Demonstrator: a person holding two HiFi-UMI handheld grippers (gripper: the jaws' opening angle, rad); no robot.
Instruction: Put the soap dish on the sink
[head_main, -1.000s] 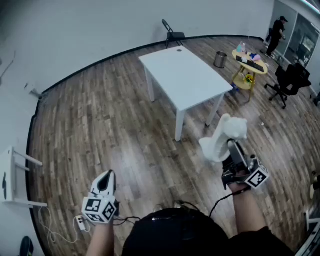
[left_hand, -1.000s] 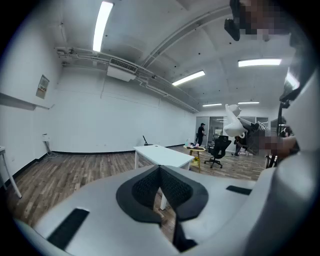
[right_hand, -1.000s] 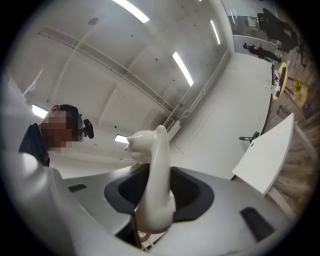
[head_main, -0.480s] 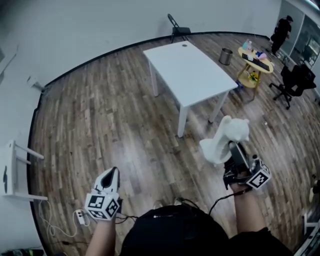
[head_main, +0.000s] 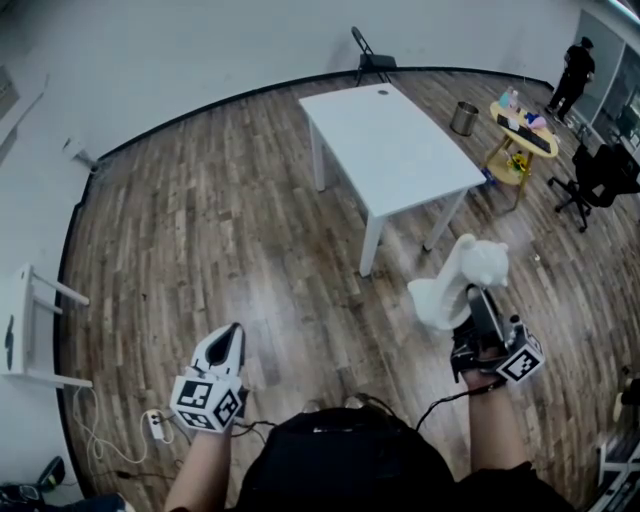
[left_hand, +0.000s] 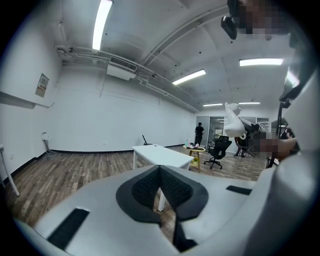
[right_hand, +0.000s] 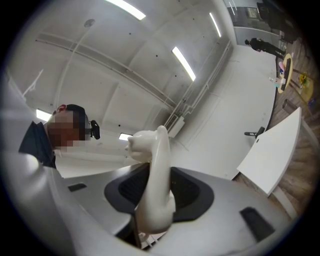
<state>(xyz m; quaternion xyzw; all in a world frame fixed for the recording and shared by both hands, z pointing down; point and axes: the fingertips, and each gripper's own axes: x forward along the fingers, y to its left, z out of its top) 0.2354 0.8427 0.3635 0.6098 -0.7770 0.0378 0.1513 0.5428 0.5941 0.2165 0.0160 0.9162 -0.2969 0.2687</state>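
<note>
Holding entry: white glossy moulded soap dish (head_main: 458, 278), pinched at its lower end by the right gripper (head_main: 480, 306), whose dark pads press on its two sides.

- Long axis: runs up and out of the claw, toward 11 o'clock in the head view, ending in a rounded lump. The dish stands on edge, in line with the jaws, above the brown wooden plank floor (head_main: 220, 220).
- Left gripper (head_main: 231, 338): jaws pressed together on nothing, well apart at 8 o'clock from the dish, so the right hand is the one that carries it.
- Destination: no sink shows in any view. The white rectangular table (head_main: 395, 150) lies at 11 o'clock from the dish, bare.
- Judgement: the carry probably goes on until a sink shows. Setting the dish down then calls for tipping that long axis level.
</note>
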